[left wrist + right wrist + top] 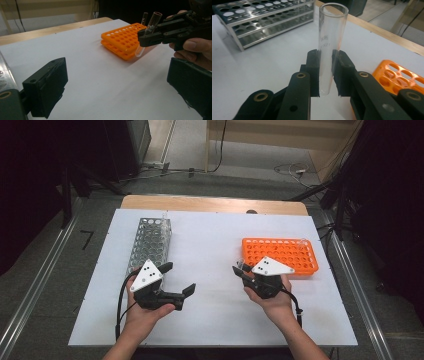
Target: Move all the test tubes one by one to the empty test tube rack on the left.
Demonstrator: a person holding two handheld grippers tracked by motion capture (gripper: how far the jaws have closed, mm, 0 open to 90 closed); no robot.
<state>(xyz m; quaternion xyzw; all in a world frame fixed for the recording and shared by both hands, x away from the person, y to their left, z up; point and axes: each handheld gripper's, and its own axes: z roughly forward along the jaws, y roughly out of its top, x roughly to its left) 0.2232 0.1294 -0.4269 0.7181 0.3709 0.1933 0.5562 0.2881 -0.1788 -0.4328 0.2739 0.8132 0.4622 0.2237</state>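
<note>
A white sheet [215, 285] covers the wooden bench [210, 203]. On it, a metal rack [150, 242] stands just beyond the left fingers [189, 290], and an orange rack [282, 254] lies right behind the right fingers [239, 268].

A white sheet [215, 285] covers a wooden table [210, 202]. A metal rack [150, 242] of empty round holes stands at the sheet's left side. Grey floor [45, 285], metal rails [30, 295] and loose cables [290, 169] surround the table.
</note>
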